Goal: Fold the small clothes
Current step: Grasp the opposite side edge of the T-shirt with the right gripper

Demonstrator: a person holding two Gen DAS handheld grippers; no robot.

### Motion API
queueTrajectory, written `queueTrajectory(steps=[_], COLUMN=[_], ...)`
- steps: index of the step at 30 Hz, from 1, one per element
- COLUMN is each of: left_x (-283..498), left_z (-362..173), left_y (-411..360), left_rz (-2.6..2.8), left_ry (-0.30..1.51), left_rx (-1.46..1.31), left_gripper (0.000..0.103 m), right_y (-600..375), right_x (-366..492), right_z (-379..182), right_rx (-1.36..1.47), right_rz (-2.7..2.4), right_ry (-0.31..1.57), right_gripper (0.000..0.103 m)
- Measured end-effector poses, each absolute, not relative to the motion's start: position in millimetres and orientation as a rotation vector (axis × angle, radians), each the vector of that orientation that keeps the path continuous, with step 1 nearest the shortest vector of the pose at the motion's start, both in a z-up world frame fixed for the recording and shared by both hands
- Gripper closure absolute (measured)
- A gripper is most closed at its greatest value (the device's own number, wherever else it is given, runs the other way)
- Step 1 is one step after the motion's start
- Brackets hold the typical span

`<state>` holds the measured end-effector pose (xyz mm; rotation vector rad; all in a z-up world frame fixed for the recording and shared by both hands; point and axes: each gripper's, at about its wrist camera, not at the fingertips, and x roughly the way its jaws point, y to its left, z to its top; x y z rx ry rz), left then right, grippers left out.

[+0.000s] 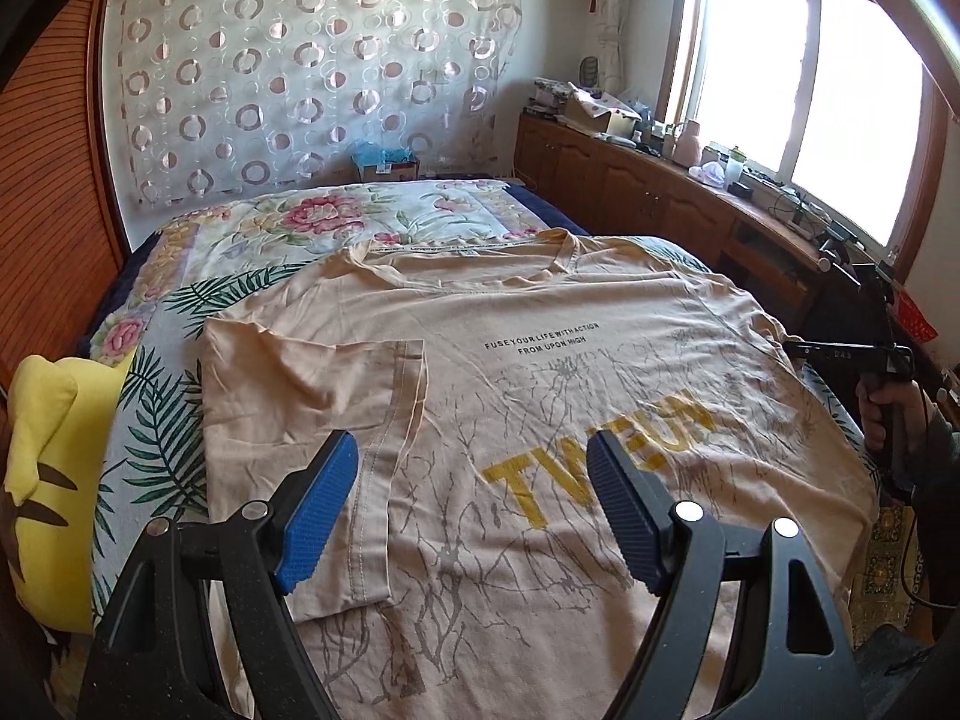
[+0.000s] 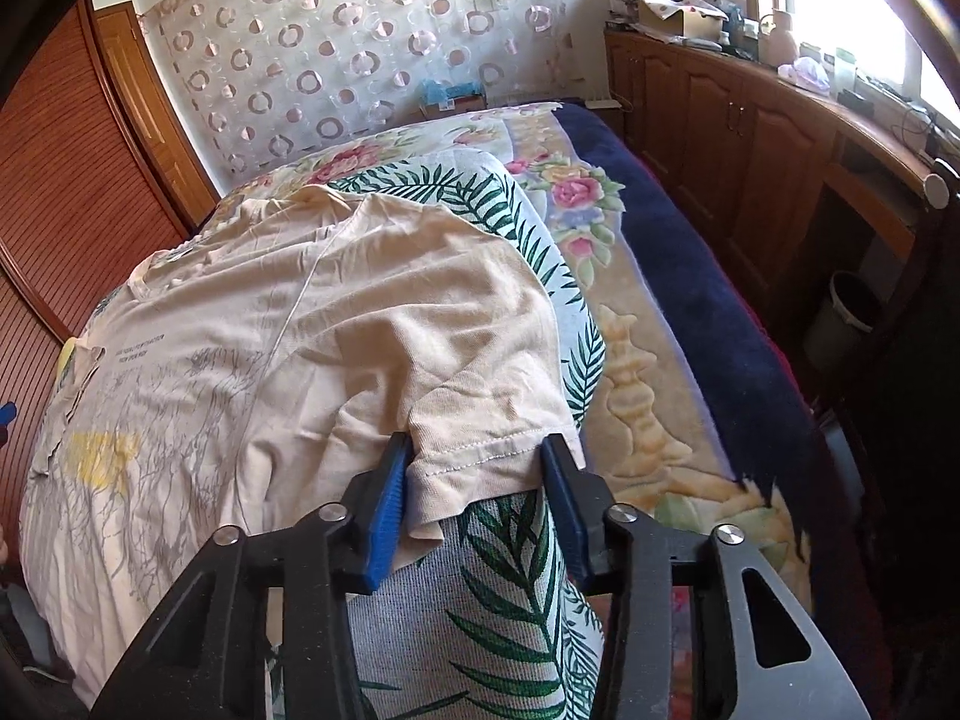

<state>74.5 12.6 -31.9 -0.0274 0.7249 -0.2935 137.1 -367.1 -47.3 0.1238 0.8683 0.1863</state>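
Garment: a beige T-shirt (image 1: 540,372) lies front-up and spread across the bed, directly ahead of and beneath the left tongs; it carries small black lettering and a large yellow word on the chest.
Folded sleeve: one sleeve (image 1: 312,396) is turned inward over the shirt body, just ahead of the left tongs' left finger.
Left tongs: the left tongs (image 1: 471,510) hover above the lower chest of the shirt with fingers spread wide, nothing between them.
Right tongs: the right tongs (image 2: 477,498) are spread wide, one finger either side of the hem of the other sleeve (image 2: 480,420); the cloth sits between the blue pads, and the pads are not pressed onto it.
Right tongs from afar: in the left wrist view the right tongs appear at the far right edge of the shirt, held in a hand (image 1: 888,414).
Bedding: a leaf-print sheet (image 2: 498,612) lies under the shirt, directly below the right tongs; a floral blanket (image 2: 636,360) lies to their right.
Cushion: a yellow cushion (image 1: 48,480) sits left of the left tongs, beside the shirt.
Room: a circle-patterned curtain (image 1: 300,78) hangs beyond the bed; wooden cabinets (image 1: 630,180) run ahead to the right.
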Motion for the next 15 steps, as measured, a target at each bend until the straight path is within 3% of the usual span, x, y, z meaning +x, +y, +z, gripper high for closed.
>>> queueTrajectory(steps=[2,7,15], left_x=[73.9,72.5,70.5], left_z=[-33.4,-37.6,-37.5], left_y=[12.9,11.1,11.8], left_rz=[-0.29,-0.292,-0.277], left_ry=[0.727,0.736,0.737], left_rx=[-0.033,-0.03,-0.021], left_gripper=[0.024,0.024,0.024], right_y=[-360.6,-355.1,-322.7], right_x=[138.3,127.6,109.5], right_z=[-47.2,-34.1,15.7], right_rx=[0.089,0.022,-0.054], right_rz=[0.163,0.147,0.247], right_ry=[0.864,0.792,0.627], right_gripper=[0.069,0.097,0.097])
